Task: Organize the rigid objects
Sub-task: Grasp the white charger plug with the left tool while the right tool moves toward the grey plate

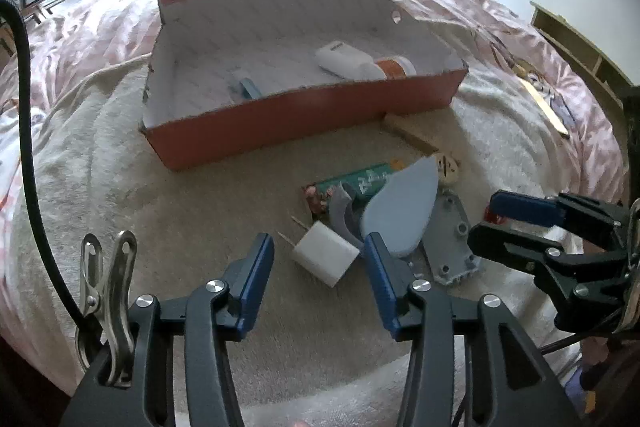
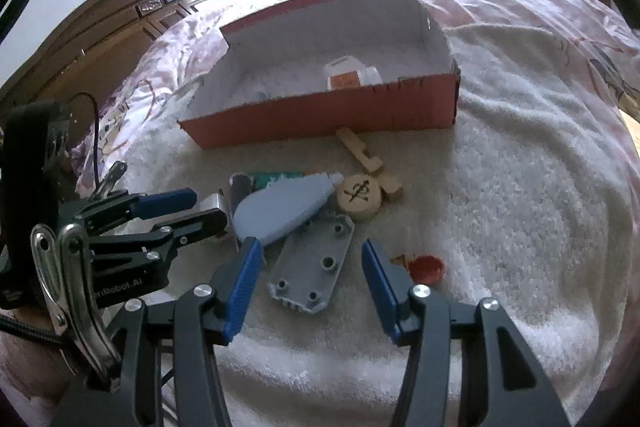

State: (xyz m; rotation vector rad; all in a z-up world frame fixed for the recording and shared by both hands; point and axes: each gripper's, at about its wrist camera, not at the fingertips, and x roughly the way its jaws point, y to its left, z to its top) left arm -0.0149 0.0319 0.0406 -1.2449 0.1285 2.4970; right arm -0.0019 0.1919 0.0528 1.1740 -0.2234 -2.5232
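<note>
Daylight from the window washes out the far wall, and below it a cream towel (image 2: 500, 195) lies spread over a pink patterned quilt (image 1: 80, 27) on the bed. At the towel's far side sits a red cardboard box (image 1: 304, 115) with a white lining; a white bottle with an orange label (image 1: 360, 63) lies inside, and a small pale blue thing (image 1: 249, 87) beside it is half hidden by the near wall. In front of the box the loose pieces are heaped together: a blue-grey teardrop shell (image 2: 284, 209) lying across a green packet (image 1: 360, 183), whose print is too blurred to read, a grey plate with screw holes (image 2: 316, 267) partly under the shell, a round wooden disc with a dark mark (image 2: 357, 197), a notched wooden block (image 2: 364, 159), and a white cube (image 1: 325, 254). A small red cap (image 2: 427, 267) sits apart on the towel. The left gripper (image 1: 320, 253) hovers with its blue pads spread either side of the white cube, not touching it. The right gripper (image 2: 312, 259) likewise stands parted above the grey plate, holding nothing. A metal clip (image 1: 106, 291) hangs off the left gripper's frame, its lower end cut off.
</note>
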